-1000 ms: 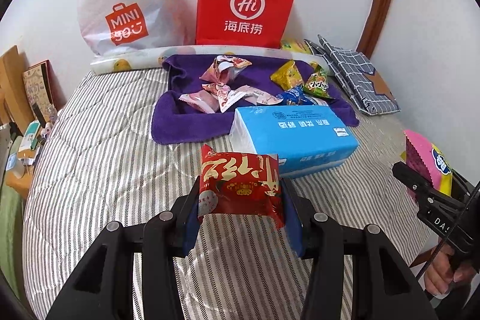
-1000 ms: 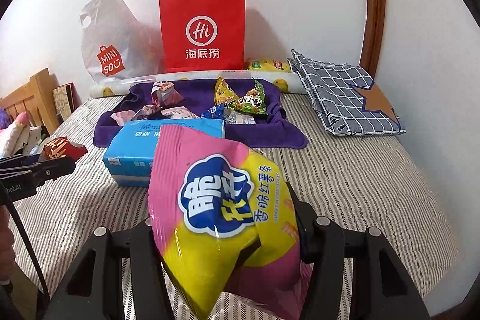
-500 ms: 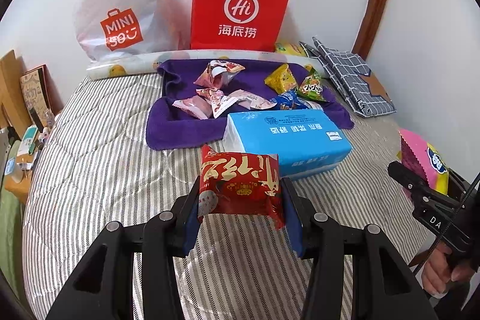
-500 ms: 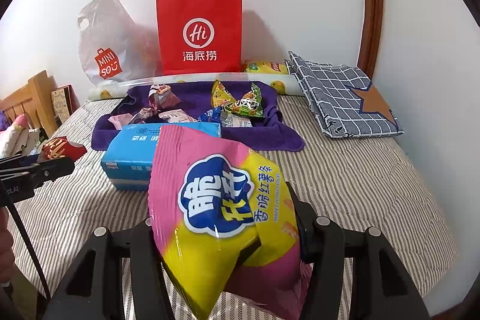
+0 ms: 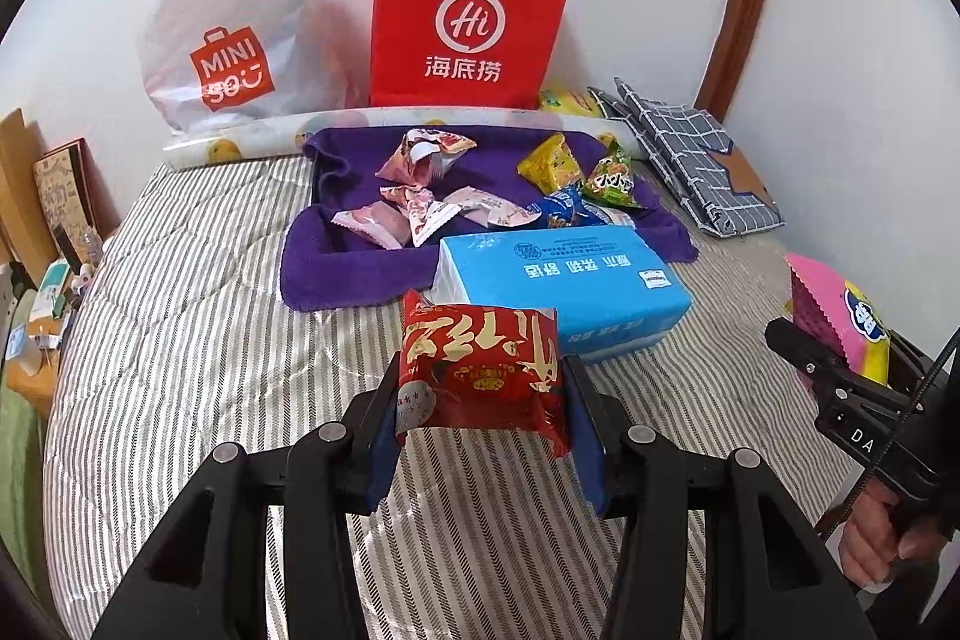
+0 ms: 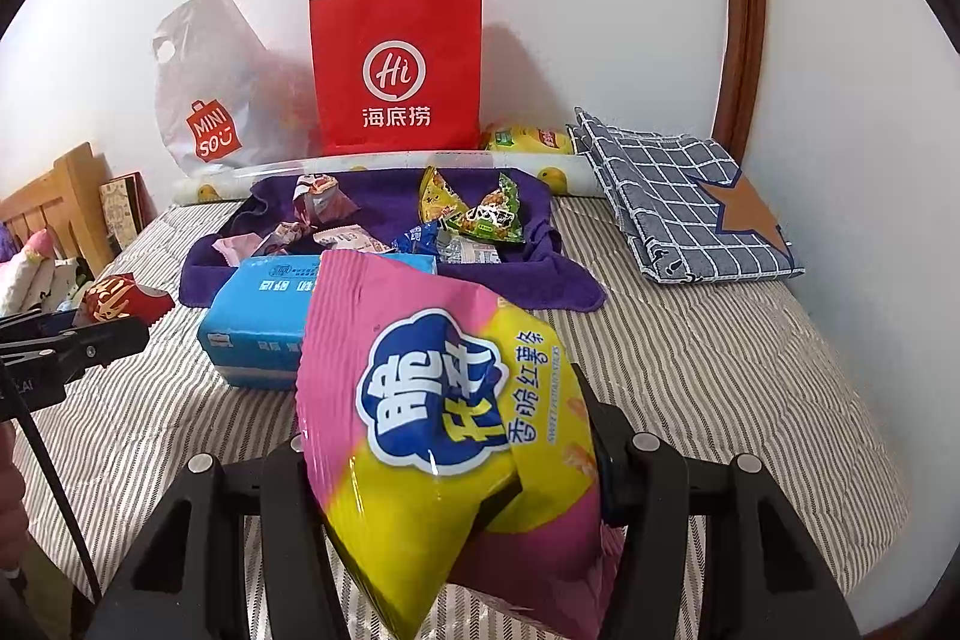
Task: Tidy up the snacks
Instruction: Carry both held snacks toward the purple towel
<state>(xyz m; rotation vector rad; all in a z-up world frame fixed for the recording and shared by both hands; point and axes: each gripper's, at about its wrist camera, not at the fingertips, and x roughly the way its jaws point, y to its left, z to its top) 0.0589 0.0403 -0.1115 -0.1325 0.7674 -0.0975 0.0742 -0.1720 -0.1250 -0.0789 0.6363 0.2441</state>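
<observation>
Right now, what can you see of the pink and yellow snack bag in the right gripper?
The pink and yellow snack bag is a glossy, puffy foil pouch, pink above, yellow below, with a blue cloud-shaped logo and white characters. Its crimped top edge is sealed and tilts left. The right gripper is shut on its lower half, holding it above the striped bedcover. The left wrist view shows its top at the right edge.

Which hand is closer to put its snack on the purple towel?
Probably the left. Its hand-held gripper holds the red snack packet just short of the blue tissue pack, facing the purple towel. The right one sits off to the side with the pink chip bag.
</observation>
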